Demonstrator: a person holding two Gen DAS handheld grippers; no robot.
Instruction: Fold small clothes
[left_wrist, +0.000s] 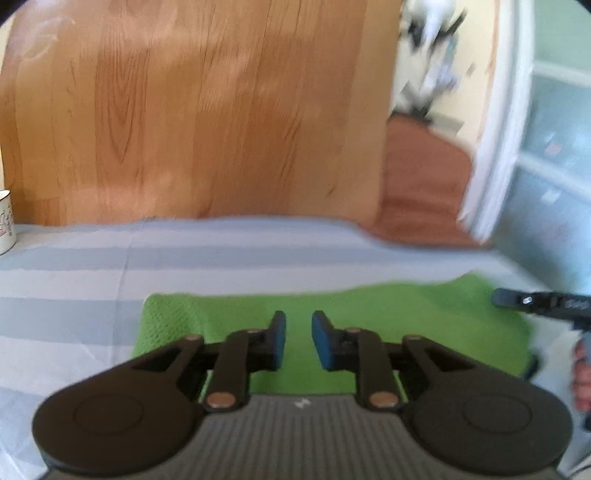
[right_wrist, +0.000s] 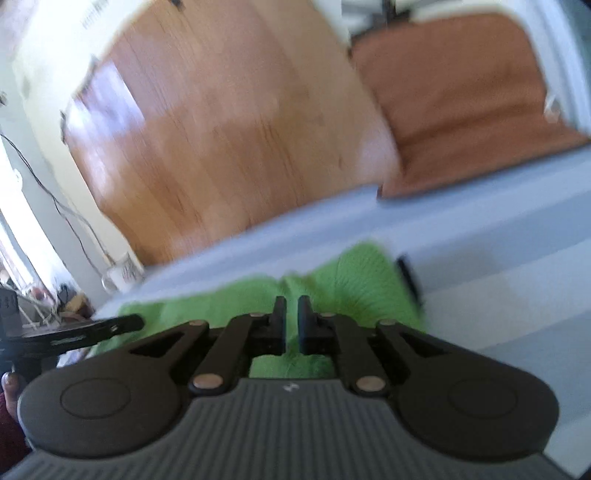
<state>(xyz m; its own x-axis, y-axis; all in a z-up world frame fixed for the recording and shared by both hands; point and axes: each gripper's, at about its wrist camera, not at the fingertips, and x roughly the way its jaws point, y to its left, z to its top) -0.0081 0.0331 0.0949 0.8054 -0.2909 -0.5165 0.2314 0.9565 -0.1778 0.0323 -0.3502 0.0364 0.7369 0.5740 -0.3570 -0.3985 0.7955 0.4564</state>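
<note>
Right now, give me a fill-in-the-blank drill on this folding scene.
The cloth being folded is coloured ____.
It lies on a bedsheet striped in ____.
At the left wrist view's left edge stands a white ____.
The wooden headboard rises ____ the bed.

Missing: green; grey; mug; behind

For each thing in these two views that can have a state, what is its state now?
Green cloth: lies on the striped sheet, bunched at one end, held by neither gripper.
Left gripper: jaws slightly apart, nothing between them, above the cloth.
Right gripper: jaws nearly closed, a narrow gap, nothing gripped.
White mug: upright at the sheet's edge.
</note>
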